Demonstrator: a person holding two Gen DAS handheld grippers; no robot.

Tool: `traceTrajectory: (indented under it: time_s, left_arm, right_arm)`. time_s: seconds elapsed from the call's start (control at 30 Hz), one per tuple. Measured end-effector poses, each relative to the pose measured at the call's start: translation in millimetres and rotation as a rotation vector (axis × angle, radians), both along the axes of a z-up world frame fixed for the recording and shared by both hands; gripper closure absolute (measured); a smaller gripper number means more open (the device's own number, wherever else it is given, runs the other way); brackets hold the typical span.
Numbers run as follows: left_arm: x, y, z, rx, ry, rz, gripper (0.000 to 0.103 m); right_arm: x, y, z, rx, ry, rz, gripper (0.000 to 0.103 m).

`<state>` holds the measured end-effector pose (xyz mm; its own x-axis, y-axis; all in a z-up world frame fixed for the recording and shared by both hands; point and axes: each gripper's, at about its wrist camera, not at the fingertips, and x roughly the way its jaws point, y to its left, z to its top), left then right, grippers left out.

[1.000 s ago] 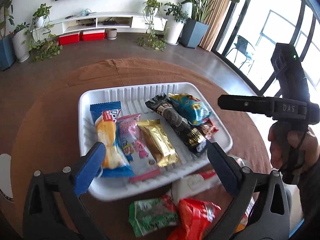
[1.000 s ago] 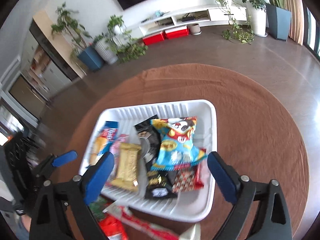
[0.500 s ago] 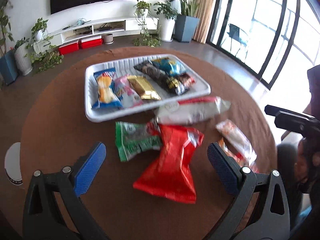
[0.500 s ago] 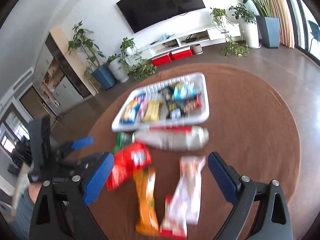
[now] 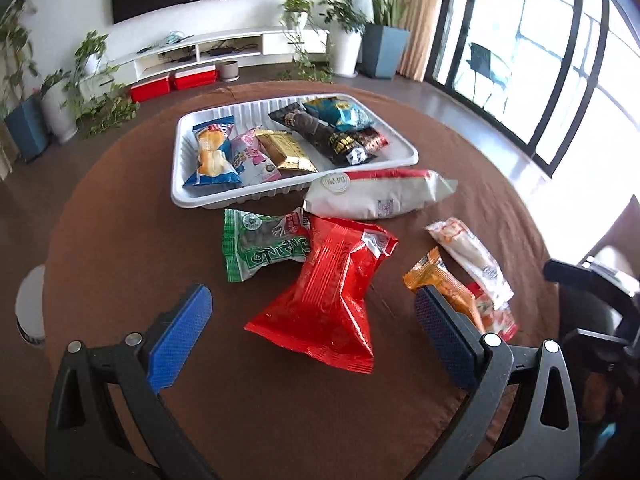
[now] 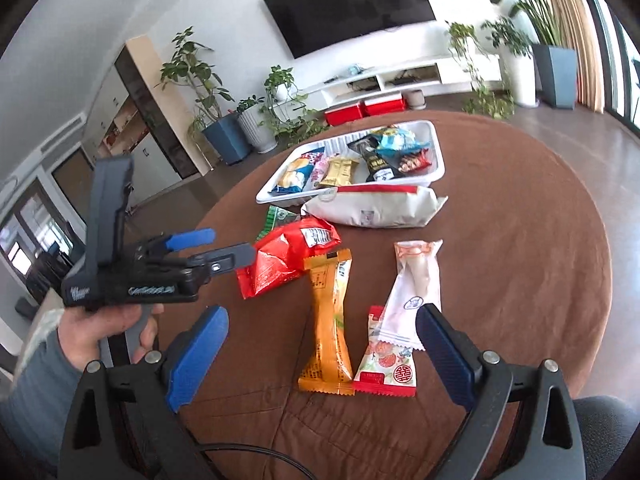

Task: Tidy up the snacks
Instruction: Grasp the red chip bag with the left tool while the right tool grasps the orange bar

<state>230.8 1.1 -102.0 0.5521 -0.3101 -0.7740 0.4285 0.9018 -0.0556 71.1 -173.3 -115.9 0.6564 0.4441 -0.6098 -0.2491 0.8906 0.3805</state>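
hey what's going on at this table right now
A person holds a gripper in each hand over a round brown table, sorting snacks. The left gripper and right gripper are both open and empty. Several packets already sit in the white tray. A red bag, green packet, long white bag, orange packet and two more lie loose beside it.

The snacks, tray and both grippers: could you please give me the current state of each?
White tray: on the table, holding several snack packs.
Big white bag: outside, against the tray's near rim.
Red bag: lying crumpled, overlapping the green packet.
Orange packet: flat on the table.
Left gripper: open, empty.
Right gripper: open, empty.
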Motion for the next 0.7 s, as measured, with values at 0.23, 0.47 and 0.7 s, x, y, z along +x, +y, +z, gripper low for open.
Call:
traceTrajectory:
  time_s: [0.23, 0.47, 0.7]
  left_arm:
    - [26.2, -21.6, -10.4, 0.101, 0.063, -0.102, 0.024]
    - [38.4, -34.3, -24.5, 0.154, 0.135, -0.157, 0.03]
    - [50.2, -45.1, -39.5, 0.192, 0.188, -0.18, 0.03]
  right_arm:
    - [-0.4, 4.8, -5.3, -0.032, 0.018, 0.012, 0.015]
    - [-1.9, 2.6, -6.4, -0.03, 0.023, 0.01, 0.015]
    - [-3.4, 5.0, -7.7, -0.031, 0.028, 0.019, 0.016]
